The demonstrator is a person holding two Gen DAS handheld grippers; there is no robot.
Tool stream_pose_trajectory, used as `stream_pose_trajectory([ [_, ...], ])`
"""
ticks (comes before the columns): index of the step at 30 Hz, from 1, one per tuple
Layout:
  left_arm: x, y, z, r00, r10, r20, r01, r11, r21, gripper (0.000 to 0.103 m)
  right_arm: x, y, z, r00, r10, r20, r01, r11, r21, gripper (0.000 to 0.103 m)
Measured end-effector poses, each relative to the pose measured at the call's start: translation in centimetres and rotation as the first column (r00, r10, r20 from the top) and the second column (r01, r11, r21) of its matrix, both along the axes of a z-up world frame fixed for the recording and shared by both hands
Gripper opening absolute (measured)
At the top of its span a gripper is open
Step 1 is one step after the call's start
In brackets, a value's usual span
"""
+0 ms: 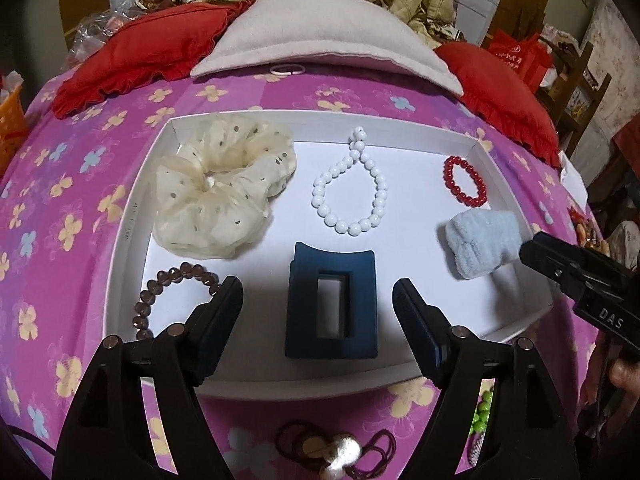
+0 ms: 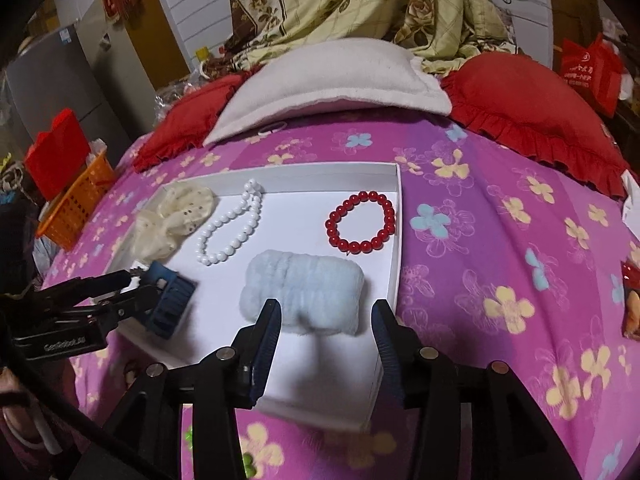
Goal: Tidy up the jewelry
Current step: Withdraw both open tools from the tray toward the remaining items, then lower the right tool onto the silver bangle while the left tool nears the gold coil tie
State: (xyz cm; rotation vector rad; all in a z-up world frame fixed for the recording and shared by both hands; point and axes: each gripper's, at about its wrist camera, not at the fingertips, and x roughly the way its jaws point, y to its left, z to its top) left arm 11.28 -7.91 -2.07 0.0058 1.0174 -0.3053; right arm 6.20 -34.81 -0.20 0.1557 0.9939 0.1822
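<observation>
1. The letters "DAS" are showing in white on the body of the right tongs [image 1: 532, 250] in the left wrist view; in the right wrist view a white label on the body of the left tongs [image 2: 138, 280] is showing, too blurred to read.
2. A red bag [image 2: 586, 66] beyond the far right corner of the bed is carrying white print that cannot be made out.
3. The left tongs [image 1: 318, 300] are standing wide apart, holding nothing, their tips hanging on either side of a dark blue hair claw [image 1: 332, 304] lying near the front edge of the white tray [image 1: 484, 152].
4. The right tongs [image 2: 326, 320] are likewise spread apart and empty, their tips hanging at the near edge of a pale blue fluffy band [image 2: 304, 290] near the tray's right wall; whether they are touching it cannot be told.
5. The tray is sitting on the bed's purple flowered sheet [image 1: 80, 200]. In it are also lying a cream dotted scrunchie [image 1: 220, 188] at the far left corner, a white bead bracelet [image 1: 352, 192] in the middle, a red bead bracelet [image 1: 464, 180] by the right wall, and a brown bead bracelet [image 1: 160, 300] at the front left corner.
6. Dark hair ties [image 1: 332, 448] and green beads [image 1: 480, 416] are lying on the sheet in front of the tray.
</observation>
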Motion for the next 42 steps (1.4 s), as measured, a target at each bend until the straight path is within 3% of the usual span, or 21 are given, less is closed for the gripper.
stream_pose_trajectory([
  [5,-1.1,0.5,0.7,1.0,0.004,0.017,-0.004,1.0,-0.005,0.078,-2.0,0.0,1.3,1.0,-0.004,0.019,0.003,1.0,0.024,0.046],
  [10,-2.6,0.9,1.2,1.0,-0.004,0.025,0.005,1.0,-0.01,0.078,-4.1,0.9,2.0,1.0,0.009,0.028,-0.01,1.0,0.024,0.055],
  [15,-4.5,1.4,2.0,0.999,0.009,0.049,-0.008,1.0,-0.013,0.078,-6.0,1.8,2.2,0.999,0.028,0.027,-0.029,0.999,0.021,0.056],
  [26,-9.0,2.3,4.0,0.985,0.021,0.169,-0.033,0.997,0.067,0.078,-9.5,3.4,3.0,0.998,0.051,0.038,-0.051,0.999,-0.007,0.056],
  [42,-12.5,3.7,4.8,0.981,0.024,0.192,-0.038,0.997,0.068,0.078,-12.2,4.8,4.0,0.996,0.079,0.051,-0.079,0.997,-0.005,0.056],
])
